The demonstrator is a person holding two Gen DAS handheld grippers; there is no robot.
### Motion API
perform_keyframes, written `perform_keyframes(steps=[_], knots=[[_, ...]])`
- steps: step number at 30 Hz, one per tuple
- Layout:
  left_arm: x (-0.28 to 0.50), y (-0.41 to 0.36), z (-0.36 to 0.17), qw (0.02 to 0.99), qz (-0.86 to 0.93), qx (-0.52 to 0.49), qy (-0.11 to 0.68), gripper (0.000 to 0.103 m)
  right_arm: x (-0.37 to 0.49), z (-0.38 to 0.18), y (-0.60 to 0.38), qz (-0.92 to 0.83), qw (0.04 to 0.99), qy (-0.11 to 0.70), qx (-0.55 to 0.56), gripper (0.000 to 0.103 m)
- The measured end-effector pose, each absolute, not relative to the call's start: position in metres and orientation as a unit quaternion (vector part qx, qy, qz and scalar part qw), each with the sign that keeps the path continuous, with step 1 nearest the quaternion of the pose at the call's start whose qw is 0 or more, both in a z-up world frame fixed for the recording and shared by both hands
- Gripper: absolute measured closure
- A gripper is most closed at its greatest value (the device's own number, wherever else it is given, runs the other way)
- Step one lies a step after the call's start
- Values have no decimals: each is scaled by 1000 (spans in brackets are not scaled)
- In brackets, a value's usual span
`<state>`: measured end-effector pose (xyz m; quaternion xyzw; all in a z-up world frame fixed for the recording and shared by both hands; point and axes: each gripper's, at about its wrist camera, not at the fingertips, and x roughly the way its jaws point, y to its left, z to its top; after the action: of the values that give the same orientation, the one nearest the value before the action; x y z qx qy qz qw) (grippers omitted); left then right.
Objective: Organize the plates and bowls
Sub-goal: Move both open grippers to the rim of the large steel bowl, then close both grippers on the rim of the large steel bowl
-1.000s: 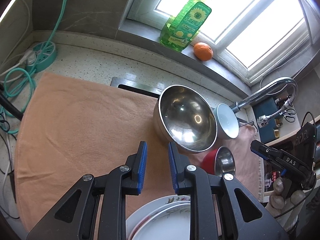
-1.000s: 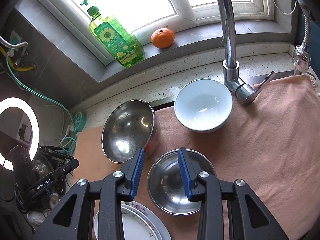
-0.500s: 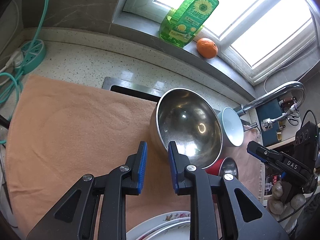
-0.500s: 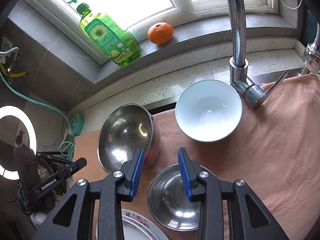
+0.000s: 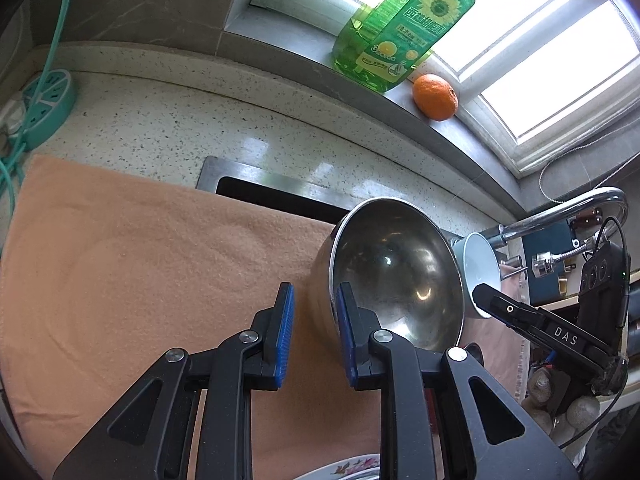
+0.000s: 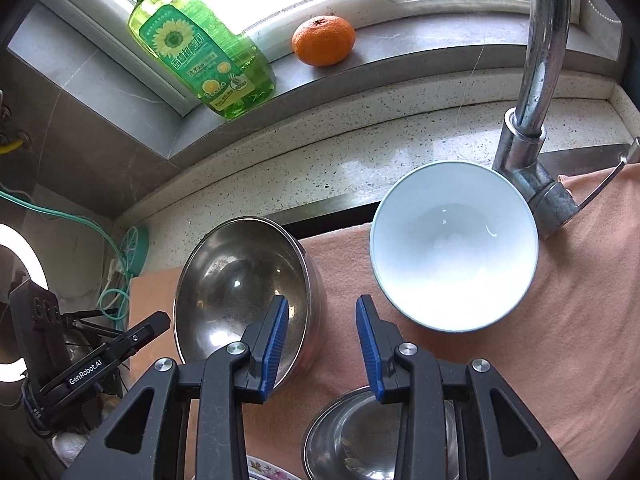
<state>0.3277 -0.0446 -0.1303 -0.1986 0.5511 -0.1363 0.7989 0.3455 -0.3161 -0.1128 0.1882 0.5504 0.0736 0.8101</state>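
Off to the left of my left jaws the peach towel (image 5: 132, 264) lies bare on the worktop (image 5: 168, 120), with a teal power strip (image 5: 44, 108) well beyond its far corner. My left gripper (image 5: 312, 334) stands slightly parted and grips nothing; its right pad seems to hang just at the near rim of the large steel bowl (image 5: 396, 272), its left pad outside the wall, so the rim looks lined up with the gap, though I cannot tell whether anything touches.

Right of that bowl, seen past my right gripper (image 6: 322, 344), the white bowl (image 6: 452, 256) sits ahead and to the right of my right jaws, just beside the tap (image 6: 532, 128). Those jaws are also part open and empty, hanging over towel between the two bowls. Directly beneath them is the small steel bowl (image 6: 360, 436), and a flowered plate (image 6: 268, 474) peeks in at the bottom edge. On the sill far ahead stand a green soap bottle (image 6: 200, 60) and an orange (image 6: 324, 40).

I judge the task barely begun: every bowl sits apart, none nested. The step in hand looks like an approach to the bowls. Next my left jaws need to settle over the steel rim and clench firmly; thin polished metal may slip or tip.
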Motion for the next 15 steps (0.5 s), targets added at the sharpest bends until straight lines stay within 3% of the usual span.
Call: perform_keyframes(steps=[8, 10, 15], knots=[[333, -50, -137, 797, -141, -192, 554, 83, 355, -123, -311, 69, 804, 563, 180, 74], [334, -51, -138, 797, -141, -190, 556, 84, 357, -126, -309, 71, 800, 567, 181, 82], [336, -53, -141, 797, -144, -189, 556, 88, 359, -133, -303, 74, 795, 577, 172, 88]])
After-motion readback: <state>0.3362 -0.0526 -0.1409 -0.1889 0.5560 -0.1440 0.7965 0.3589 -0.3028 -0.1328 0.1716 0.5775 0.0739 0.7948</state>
